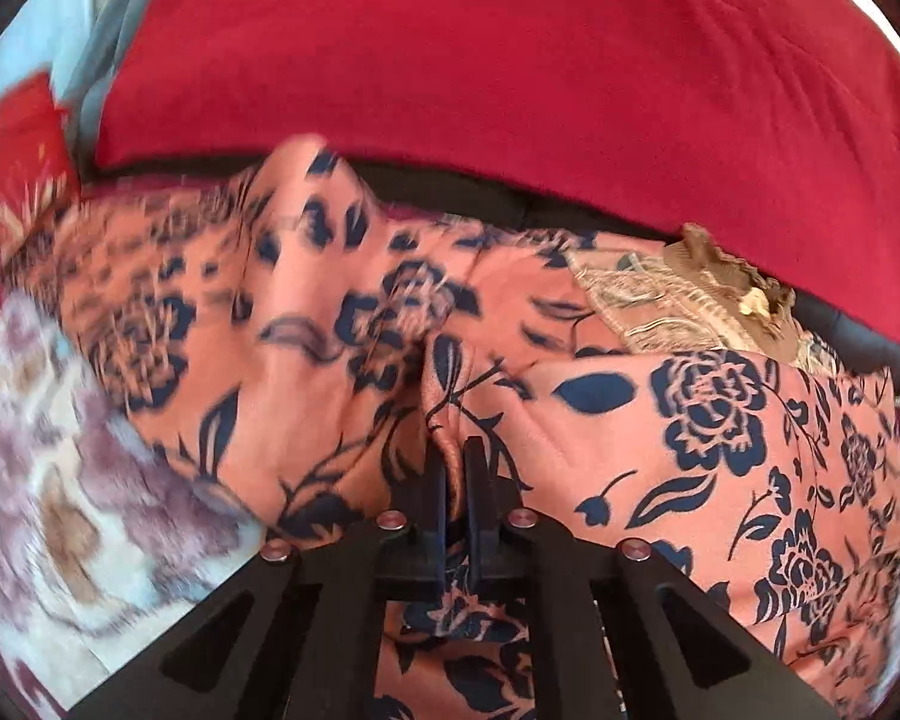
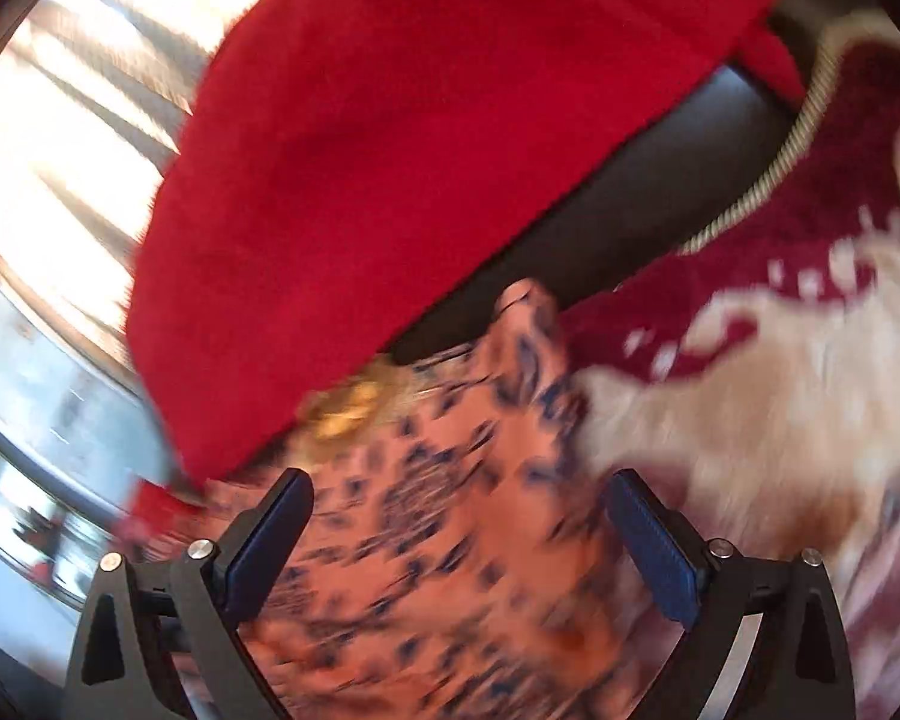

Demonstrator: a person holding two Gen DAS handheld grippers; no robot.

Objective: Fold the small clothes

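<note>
Two grippers work the floral garment [image 1: 660,420]: left gripper [image 1: 456,468] pinches a fold at six o'clock; right gripper [image 2: 459,516] hangs spread wide over it.

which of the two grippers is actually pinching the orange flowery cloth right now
The left gripper: its jaws are shut on a fold of the orange floral garment. The right gripper stands wide open, pads clear of the cloth.

The orange flowered cloth [image 1: 306,324] looks thin, smooth and matt, the red blanket [image 1: 510,90] fuzzy like fleece, the rug [image 2: 780,360] shaggy, and the gripper [image 1: 456,462] matt black plastic with shiny metal screws [image 1: 392,519].
</note>
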